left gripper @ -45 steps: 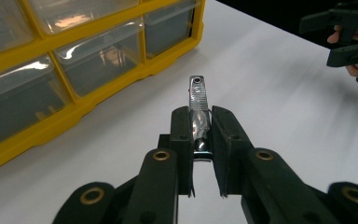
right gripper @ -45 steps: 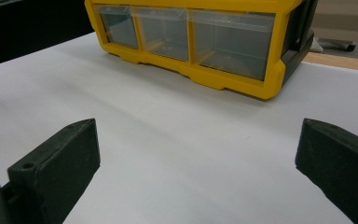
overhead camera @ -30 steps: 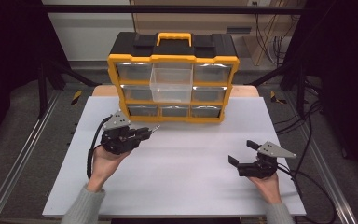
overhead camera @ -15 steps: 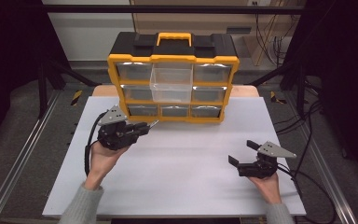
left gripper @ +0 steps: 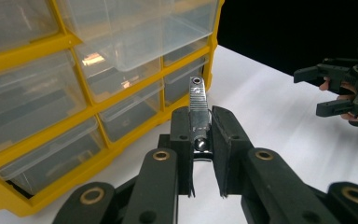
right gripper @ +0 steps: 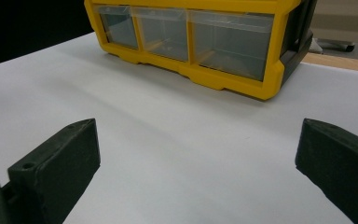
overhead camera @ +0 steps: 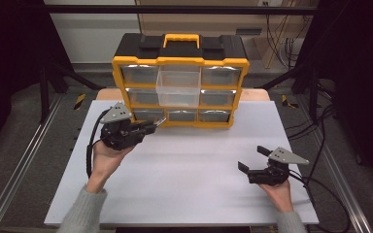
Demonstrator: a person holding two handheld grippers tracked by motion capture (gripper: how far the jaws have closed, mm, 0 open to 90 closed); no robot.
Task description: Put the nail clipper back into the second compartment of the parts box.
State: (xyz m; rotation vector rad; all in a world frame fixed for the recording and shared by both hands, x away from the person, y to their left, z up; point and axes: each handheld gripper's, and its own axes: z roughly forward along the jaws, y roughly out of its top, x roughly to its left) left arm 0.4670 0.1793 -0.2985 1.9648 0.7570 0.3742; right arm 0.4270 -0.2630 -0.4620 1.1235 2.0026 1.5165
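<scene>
Two grippers are under my hands here, working over a white tabletop [overhead camera: 189,189]. My left gripper [overhead camera: 148,127] hangs just in front of the bottom-left drawers of a yellow-and-black drawer organizer [overhead camera: 180,80], and its jaws are clamped on a small silver metal piece [left gripper: 198,109], ridged along its length with a round hole at the far tip; the piece sticks out past the jaws toward the cabinet's lower row. In the left gripper view the piece's tip sits close to the yellow frame between the clear drawers, though I cannot tell whether it touches. The organizer stands at the far edge of the tabletop, black carry handle section on top with a yellow handle [overhead camera: 180,40], three rows of clear drawers, and the middle top drawer [overhead camera: 178,87] is pulled out toward me. My right gripper [overhead camera: 252,159] rests low near the right front of the tabletop, well apart from the organizer, its jaws spread wide with nothing between them; its own view looks across bare white surface to the cabinet's bottom drawers. I can read no brand, label or writing anywhere on the organizer or the grippers.
</scene>
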